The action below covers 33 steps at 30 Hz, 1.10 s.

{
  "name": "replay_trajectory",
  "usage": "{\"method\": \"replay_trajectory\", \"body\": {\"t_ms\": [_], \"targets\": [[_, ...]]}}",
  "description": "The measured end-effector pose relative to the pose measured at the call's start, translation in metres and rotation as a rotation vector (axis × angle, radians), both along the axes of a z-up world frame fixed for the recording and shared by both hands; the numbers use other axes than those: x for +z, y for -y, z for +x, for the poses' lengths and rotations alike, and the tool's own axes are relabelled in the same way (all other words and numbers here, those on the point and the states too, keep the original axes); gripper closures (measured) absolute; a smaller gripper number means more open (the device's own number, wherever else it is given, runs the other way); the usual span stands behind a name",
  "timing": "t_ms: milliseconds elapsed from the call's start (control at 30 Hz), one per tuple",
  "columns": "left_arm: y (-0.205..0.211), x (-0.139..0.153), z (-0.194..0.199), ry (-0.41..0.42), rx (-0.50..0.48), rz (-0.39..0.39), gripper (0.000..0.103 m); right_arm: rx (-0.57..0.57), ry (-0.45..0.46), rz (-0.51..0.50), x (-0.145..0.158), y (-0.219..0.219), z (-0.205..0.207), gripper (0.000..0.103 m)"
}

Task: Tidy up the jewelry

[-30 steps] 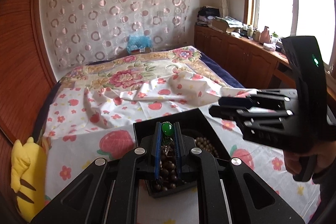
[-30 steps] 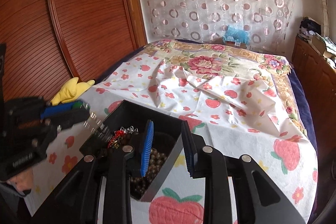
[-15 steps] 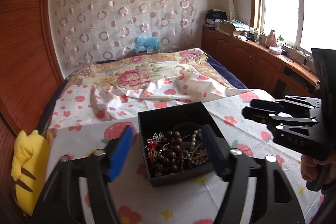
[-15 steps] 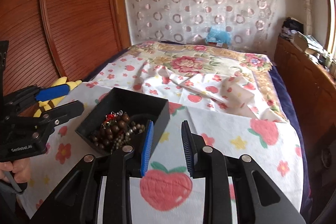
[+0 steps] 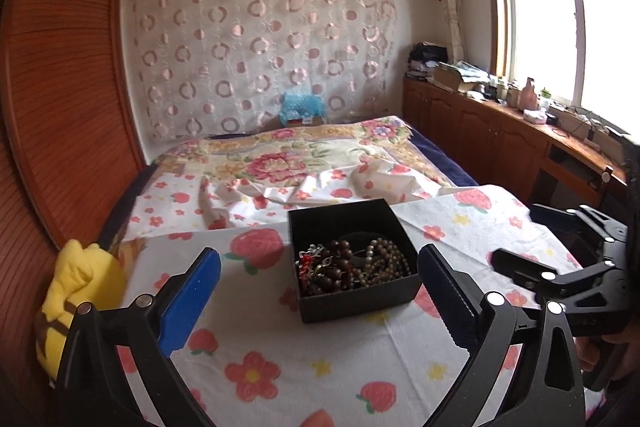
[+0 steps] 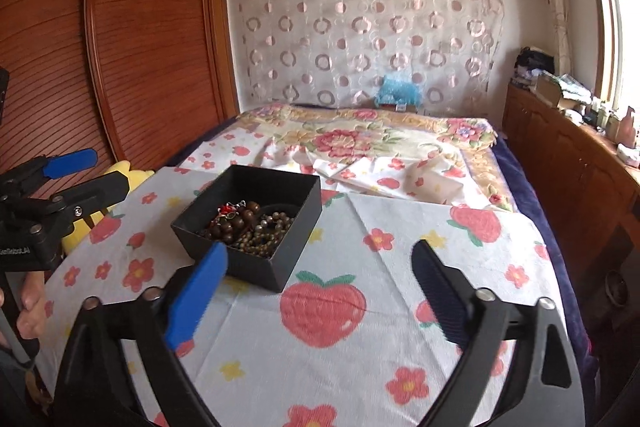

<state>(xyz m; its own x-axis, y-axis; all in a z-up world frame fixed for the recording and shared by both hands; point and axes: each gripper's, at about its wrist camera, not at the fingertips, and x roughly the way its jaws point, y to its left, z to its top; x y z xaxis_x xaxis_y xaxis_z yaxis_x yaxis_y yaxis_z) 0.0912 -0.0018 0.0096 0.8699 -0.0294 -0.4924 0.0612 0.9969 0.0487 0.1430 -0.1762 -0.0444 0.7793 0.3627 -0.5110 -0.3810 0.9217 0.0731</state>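
A black open box (image 5: 320, 303) stands on the strawberry-print cloth. It holds a pile of jewelry (image 5: 352, 267): brown bead strings, greyish beads and a small red and silver piece. The box also shows in the right wrist view (image 6: 296, 255), with the jewelry (image 6: 248, 227) inside. My left gripper (image 5: 318, 277) is open and empty, its jaws spread wide just in front of the box. My right gripper (image 6: 320, 275) is open and empty, to the right of and behind the box; it shows at the right edge of the left wrist view (image 5: 516, 239).
A yellow plush toy (image 5: 80, 291) lies at the left edge of the bed. A wooden wardrobe (image 6: 132, 47) stands on the left, a wooden counter (image 5: 500, 131) with clutter on the right under the window. Rumpled floral bedding (image 5: 300, 163) lies behind the box.
My left gripper let go of the green-bead jewelry into the box, opened wide and pulled back. My right gripper opened wide and drew back from the box.
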Motion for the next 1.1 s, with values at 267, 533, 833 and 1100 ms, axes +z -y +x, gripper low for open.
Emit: {"method": "replay_trajectory", "body": {"t_ms": [267,533,833,1100], "targets": [[-0.001,-0.008,-0.031,-0.015,0.026,-0.029,0.008,-0.074,0.079,0.032,0.008,0.011,-0.055,0.003],[-0.005,-0.02,-0.053,-0.039,0.054,-0.028,0.008,-0.115,0.108,0.03,0.009,0.016,-0.079,0.003],[-0.01,-0.024,-0.064,-0.041,0.056,-0.04,0.008,-0.127,0.105,0.026,0.007,0.014,-0.079,0.003],[-0.008,-0.021,-0.067,-0.023,0.055,-0.041,0.008,-0.128,0.105,0.028,0.004,0.013,-0.079,0.003]]}}
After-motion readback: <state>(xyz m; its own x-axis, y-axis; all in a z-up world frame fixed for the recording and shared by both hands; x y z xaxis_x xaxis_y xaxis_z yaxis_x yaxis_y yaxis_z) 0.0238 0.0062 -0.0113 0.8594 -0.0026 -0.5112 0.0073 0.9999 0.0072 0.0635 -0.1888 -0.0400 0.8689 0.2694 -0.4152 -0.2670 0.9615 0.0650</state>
